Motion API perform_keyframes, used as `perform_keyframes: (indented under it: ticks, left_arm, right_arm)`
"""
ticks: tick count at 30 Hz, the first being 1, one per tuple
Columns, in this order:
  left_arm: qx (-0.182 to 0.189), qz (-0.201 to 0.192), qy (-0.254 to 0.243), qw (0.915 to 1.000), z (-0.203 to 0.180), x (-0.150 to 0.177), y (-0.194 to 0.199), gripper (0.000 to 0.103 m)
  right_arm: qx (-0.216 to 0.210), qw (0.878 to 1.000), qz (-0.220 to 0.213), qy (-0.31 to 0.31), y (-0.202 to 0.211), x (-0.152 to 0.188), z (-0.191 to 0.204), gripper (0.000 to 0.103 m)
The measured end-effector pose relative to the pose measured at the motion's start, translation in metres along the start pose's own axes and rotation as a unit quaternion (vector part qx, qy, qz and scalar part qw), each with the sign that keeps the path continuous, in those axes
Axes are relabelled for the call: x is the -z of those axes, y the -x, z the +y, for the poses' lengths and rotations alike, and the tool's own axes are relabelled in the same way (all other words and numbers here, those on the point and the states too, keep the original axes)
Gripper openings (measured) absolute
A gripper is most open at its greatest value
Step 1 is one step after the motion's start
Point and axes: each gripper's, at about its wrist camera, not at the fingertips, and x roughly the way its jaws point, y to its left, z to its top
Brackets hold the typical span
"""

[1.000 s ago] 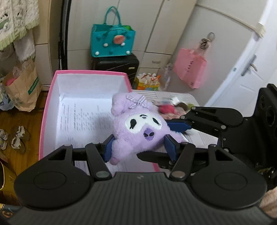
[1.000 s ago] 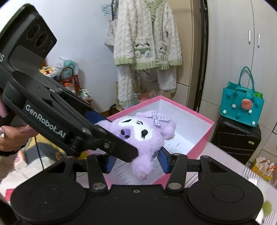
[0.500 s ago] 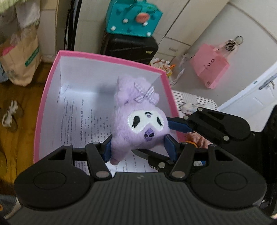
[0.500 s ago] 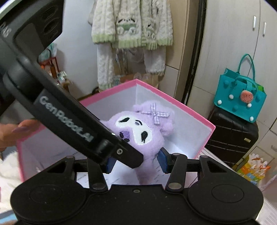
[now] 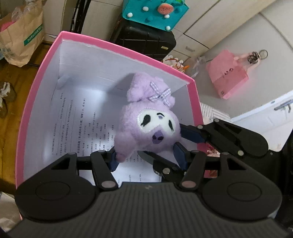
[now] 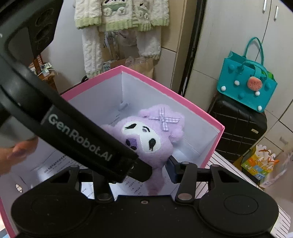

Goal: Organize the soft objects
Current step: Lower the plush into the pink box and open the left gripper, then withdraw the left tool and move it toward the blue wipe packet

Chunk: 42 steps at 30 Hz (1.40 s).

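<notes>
- Left wrist view: the left claw (image 5: 146, 152) pinches the purple plush toy (image 5: 146, 124) between its blue pads, and the right claw (image 5: 185, 139) grips the toy's other side.
- Right wrist view: the right claw (image 6: 159, 166) holds the toy (image 6: 146, 135), partly masked by the left claw's black arm.
- The toy hangs over the pink box (image 5: 128, 49), above a printed sheet (image 5: 77, 128) lining the bottom.
- A striped tabletop (image 6: 225, 164) carries the box.
- Beyond stand a teal bag (image 5: 155, 12) on a black suitcase (image 5: 146, 38), a pink bag (image 5: 228, 73), a paper bag (image 5: 20, 36) and a hanging knit sweater (image 6: 120, 14).

Your left claw (image 5: 146, 155) and right claw (image 6: 139, 170) are matte black, with blue pads, silver screws, and white "GenRobot.AI" lettering.
</notes>
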Motion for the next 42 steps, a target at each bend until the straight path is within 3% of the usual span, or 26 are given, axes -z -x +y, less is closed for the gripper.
perform_keyframes:
  ticks: [9,12,14,20,25,33,42]
  left_arm:
    - [-0.015,-0.028,0.043,0.9986,0.017,0.006,0.016,0.052]
    - [-0.044,-0.045,0.020,0.9978,0.014,0.011,0.023,0.051]
    - [-0.052,-0.051,0.010,0.9973,0.014,0.011,0.024,0.050]
    - [-0.054,-0.037,0.012,0.9978,0.015,0.006,0.012,0.049]
    - [-0.041,-0.041,0.004,0.9983,0.009,0.004,0.010,0.049]
    - [-0.064,-0.037,-0.055,0.9958,-0.016,0.016,0.019,0.049]
    - [-0.109,-0.047,-0.121,0.9856,-0.047,0.051,0.057,0.050]
  right_arm:
    - [-0.021,0.999,0.025,0.020,-0.012,-0.010,0.002,0.054]
    - [-0.013,0.999,0.020,0.030,-0.013,-0.010,0.004,0.051]
    - [-0.016,0.999,0.020,0.048,-0.014,-0.009,0.009,0.042]
    - [0.006,0.997,0.022,0.068,-0.021,-0.003,0.014,0.040]
    - [0.026,0.997,-0.006,0.074,-0.001,0.005,0.014,0.041]
    - [0.031,0.993,-0.043,0.102,0.036,0.028,0.016,0.043]
    - [-0.039,0.995,-0.071,0.057,0.077,0.048,0.001,0.043]
